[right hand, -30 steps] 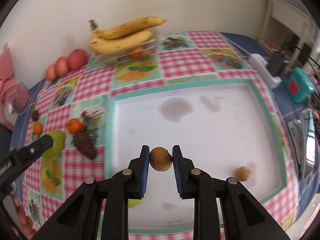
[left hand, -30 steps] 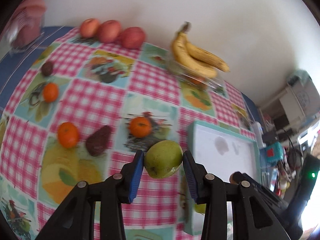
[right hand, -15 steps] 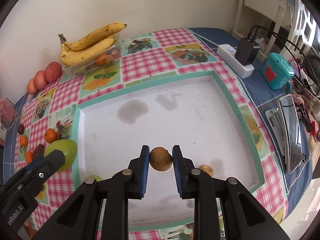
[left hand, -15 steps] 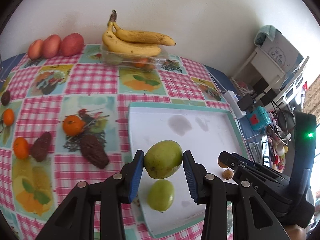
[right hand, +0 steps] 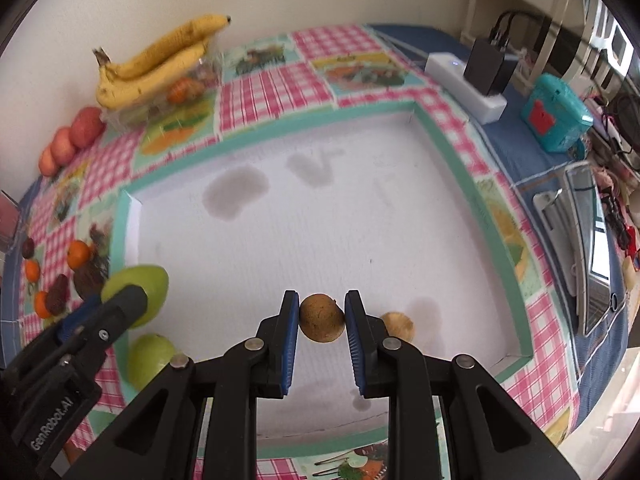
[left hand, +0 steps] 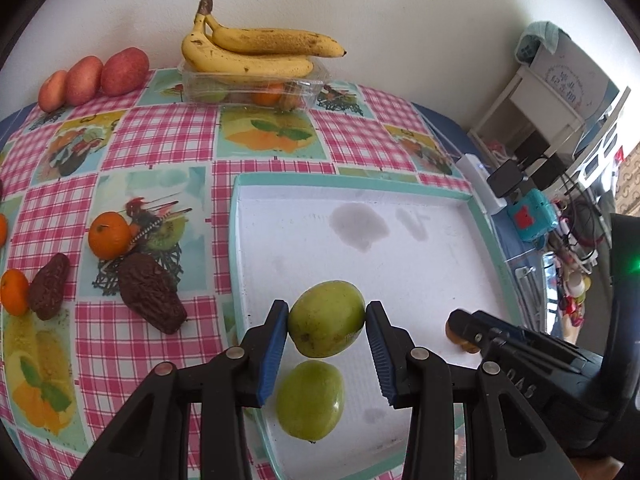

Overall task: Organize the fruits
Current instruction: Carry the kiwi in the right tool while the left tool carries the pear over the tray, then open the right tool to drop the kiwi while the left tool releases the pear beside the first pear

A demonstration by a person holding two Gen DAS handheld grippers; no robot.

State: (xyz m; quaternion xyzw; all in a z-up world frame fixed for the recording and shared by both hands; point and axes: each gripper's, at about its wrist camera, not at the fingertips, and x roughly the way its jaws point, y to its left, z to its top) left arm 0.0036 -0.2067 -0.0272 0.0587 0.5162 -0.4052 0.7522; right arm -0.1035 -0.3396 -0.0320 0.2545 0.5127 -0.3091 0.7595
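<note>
Both grippers hold fruit above the white tray.

Left wrist view: the left gripper (left hand: 327,325) clamps a green fruit (left hand: 326,324) between its blue pads, held over the near left part of the tray (left hand: 486,222); a second green fruit (left hand: 310,400) lies in the tray directly below, partly behind a finger. The right gripper's tip hides most of a small brown fruit (left hand: 464,345). Right wrist view: the right gripper (right hand: 322,322) pinches a round brown fruit (right hand: 321,318) over the tray's near side, pointing forward and down; another brown fruit (right hand: 400,326) sits half hidden behind its right finger. The far edge is motion-blurred.
</note>
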